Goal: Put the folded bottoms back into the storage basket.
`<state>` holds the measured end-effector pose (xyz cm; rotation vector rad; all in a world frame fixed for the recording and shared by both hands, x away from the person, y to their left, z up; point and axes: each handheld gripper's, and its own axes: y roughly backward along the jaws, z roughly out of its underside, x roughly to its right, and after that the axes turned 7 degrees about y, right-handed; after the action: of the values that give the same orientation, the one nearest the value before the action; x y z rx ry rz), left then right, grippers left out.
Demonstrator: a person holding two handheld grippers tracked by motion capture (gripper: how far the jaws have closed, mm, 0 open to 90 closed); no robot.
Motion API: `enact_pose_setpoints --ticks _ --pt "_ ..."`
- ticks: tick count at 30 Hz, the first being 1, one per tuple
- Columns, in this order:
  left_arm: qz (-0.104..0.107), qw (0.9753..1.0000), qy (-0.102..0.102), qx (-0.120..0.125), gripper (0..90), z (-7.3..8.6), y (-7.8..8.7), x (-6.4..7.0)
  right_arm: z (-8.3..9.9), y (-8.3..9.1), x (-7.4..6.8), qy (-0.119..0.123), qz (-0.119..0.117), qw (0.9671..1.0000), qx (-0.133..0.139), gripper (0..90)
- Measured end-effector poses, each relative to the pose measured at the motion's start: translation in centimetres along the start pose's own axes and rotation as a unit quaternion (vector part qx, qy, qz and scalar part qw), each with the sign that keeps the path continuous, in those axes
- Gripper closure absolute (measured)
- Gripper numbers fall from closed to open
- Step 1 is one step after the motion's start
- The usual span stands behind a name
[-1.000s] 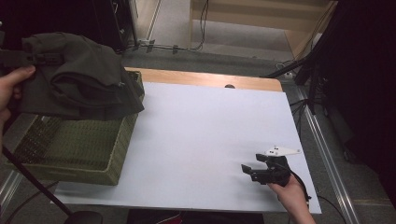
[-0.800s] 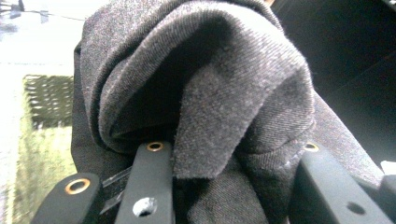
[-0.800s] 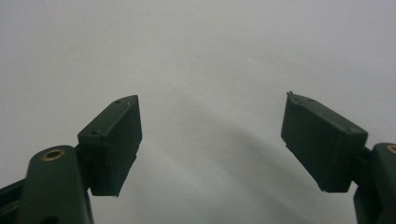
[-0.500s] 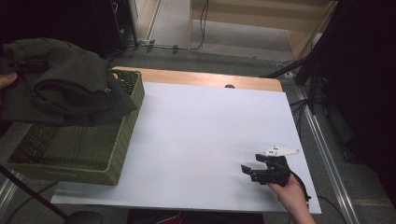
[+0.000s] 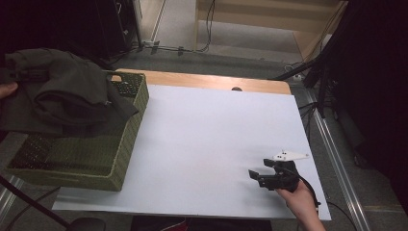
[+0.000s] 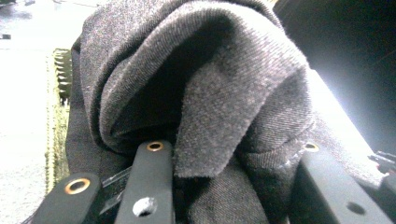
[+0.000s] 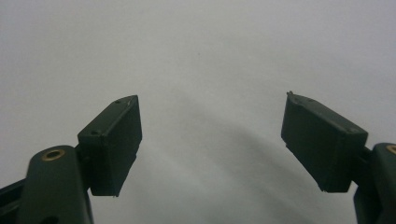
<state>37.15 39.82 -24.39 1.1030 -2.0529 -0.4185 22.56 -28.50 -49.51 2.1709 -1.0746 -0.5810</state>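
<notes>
A dark grey garment (image 5: 72, 96) hangs bunched over the left part of a green woven basket (image 5: 122, 154), held up at the high view's left edge by a hand (image 5: 6, 89). In the left gripper view the garment (image 6: 210, 84) bulges up between the black jaws, and my left gripper (image 6: 233, 156) is shut on its folds. My right gripper (image 5: 260, 168) rests low on the white tabletop (image 5: 211, 125) near the front right, held by the other hand (image 5: 299, 197). Its jaws stand wide apart in the right gripper view, and the right gripper (image 7: 212, 140) holds nothing.
The basket sits at the table's left end, partly past the white sheet. A wooden strip (image 5: 216, 83) runs along the far edge. Cables and dark stands (image 5: 320, 72) lie on the floor beyond and to the right.
The garment has shifted a little left and down over the basket. The right gripper has stayed where it was.
</notes>
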Motion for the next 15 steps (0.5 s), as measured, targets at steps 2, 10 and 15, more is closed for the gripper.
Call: enact_pose_setpoints --ticks 2,10,15 --pt "0.006 1.0000 -0.006 -0.004 65.8 0.2 -0.2 0.0 0.0 0.0 0.0 -0.001 -0.001 1.0000 -0.001 19.0" --pt "0.016 0.9993 -0.019 -0.028 65.8 0.9 -0.7 0.1 0.0 -0.1 0.0 0.000 -0.001 1.0000 -0.001 19.1" --pt "0.029 0.9982 -0.020 -0.049 65.7 1.6 -1.3 -0.2 0.0 -0.1 0.0 0.003 -0.002 1.0000 -0.001 19.1"
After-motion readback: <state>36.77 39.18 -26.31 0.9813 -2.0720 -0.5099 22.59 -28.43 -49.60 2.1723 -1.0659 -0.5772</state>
